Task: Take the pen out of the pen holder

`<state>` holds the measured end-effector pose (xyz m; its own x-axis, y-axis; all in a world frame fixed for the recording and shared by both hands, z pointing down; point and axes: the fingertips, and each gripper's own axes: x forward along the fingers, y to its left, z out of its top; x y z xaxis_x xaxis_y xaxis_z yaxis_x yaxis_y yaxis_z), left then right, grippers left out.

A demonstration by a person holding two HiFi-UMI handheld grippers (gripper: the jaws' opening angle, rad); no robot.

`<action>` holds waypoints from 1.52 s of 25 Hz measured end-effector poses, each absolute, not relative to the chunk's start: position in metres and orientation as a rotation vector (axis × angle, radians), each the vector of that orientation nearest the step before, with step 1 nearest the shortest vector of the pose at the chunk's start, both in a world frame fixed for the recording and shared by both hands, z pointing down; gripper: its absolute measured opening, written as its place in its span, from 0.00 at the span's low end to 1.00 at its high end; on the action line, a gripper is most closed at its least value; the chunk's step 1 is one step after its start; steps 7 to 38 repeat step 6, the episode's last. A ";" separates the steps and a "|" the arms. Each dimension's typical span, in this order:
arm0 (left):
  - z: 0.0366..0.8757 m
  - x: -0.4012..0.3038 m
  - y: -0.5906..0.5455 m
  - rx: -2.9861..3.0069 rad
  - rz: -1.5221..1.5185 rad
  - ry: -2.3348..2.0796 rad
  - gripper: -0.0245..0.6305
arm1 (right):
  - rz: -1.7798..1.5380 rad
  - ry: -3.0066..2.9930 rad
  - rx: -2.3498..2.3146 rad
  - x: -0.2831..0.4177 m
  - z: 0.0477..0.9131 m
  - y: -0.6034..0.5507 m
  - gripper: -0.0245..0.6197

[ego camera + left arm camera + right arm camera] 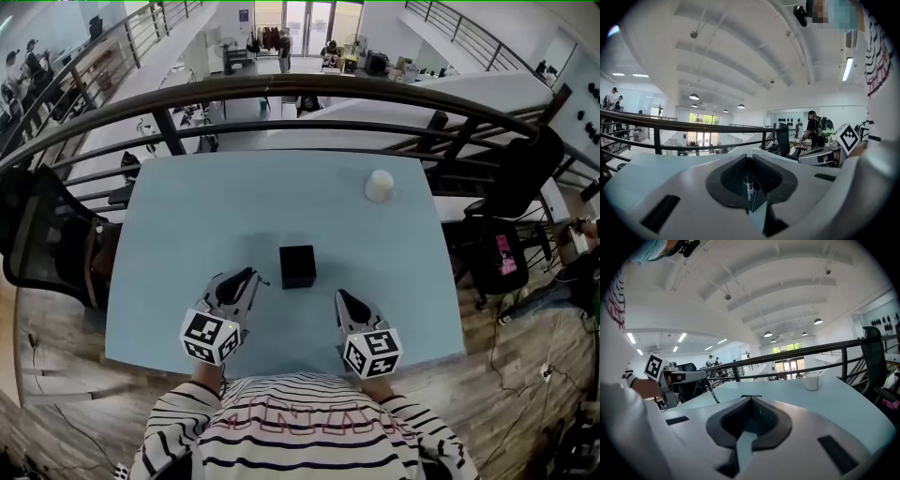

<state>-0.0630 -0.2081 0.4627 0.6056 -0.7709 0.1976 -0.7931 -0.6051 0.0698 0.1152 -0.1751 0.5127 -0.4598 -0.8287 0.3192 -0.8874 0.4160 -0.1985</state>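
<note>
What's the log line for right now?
left gripper: jaws shut on pen | pen: out of pen holder | right gripper: jaws shut, empty | pen holder: on table

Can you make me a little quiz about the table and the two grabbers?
1. True or false: the thin dark pen is clamped between the left gripper's jaws.
2. Which stands farther from the person? A: the black cube-shaped pen holder. B: the white cup.
3. Fill in, open or shut: the right gripper's empty jaws are ____.
Key: 1 true; 2 B; 3 shut.
</note>
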 end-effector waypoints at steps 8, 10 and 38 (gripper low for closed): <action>0.455 -0.052 -0.213 2.709 0.222 -1.297 0.12 | 0.476 -2.507 1.502 0.112 0.509 -0.178 0.08; 0.455 -0.052 -0.213 2.709 0.222 -1.297 0.12 | 0.476 -2.507 1.502 0.112 0.509 -0.178 0.08; 0.455 -0.052 -0.213 2.709 0.222 -1.297 0.12 | 0.476 -2.507 1.502 0.112 0.509 -0.178 0.08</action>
